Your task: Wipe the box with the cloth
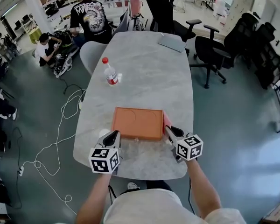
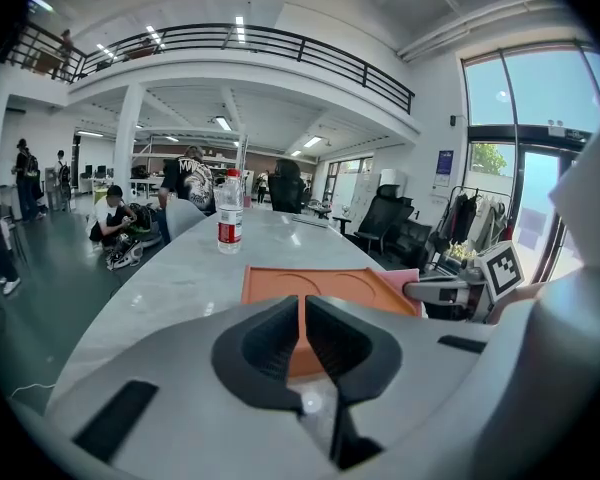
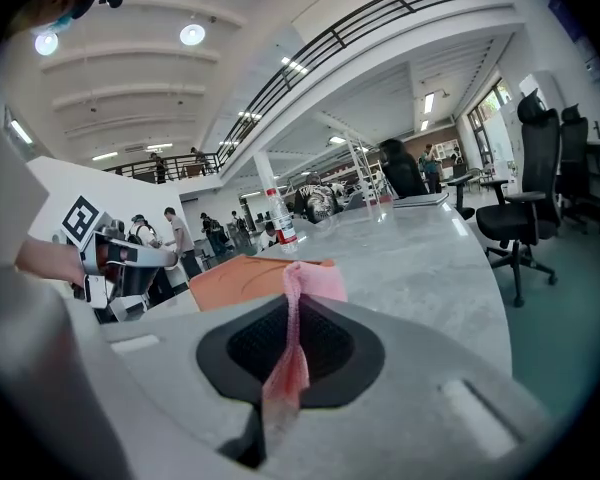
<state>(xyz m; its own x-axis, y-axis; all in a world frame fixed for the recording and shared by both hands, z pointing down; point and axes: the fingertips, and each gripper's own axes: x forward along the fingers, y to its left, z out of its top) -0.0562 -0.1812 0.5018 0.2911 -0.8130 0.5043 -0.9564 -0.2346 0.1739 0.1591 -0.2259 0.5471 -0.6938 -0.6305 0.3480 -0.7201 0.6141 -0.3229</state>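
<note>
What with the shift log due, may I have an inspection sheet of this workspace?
Surface: grey marbled table.
Job's things: orange box lies flat near the front edge; pink cloth pinched in right tool.
Clutter: water bottle upright mid-table; closed grey laptop at far end.
Grippers: left tool jaws almost together at the box's near left corner; right tool shut on cloth.
Cables: white cable loops on the floor, left.
Surroundings: office chairs to the right; people beyond the far end.

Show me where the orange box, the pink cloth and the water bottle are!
box (image 1: 138,123), head view: the middle of its orange top.
cloth (image 3: 318,282), right gripper view: its pink flap at the far end.
bottle (image 1: 111,77), head view: its body, below the red cap.
</note>
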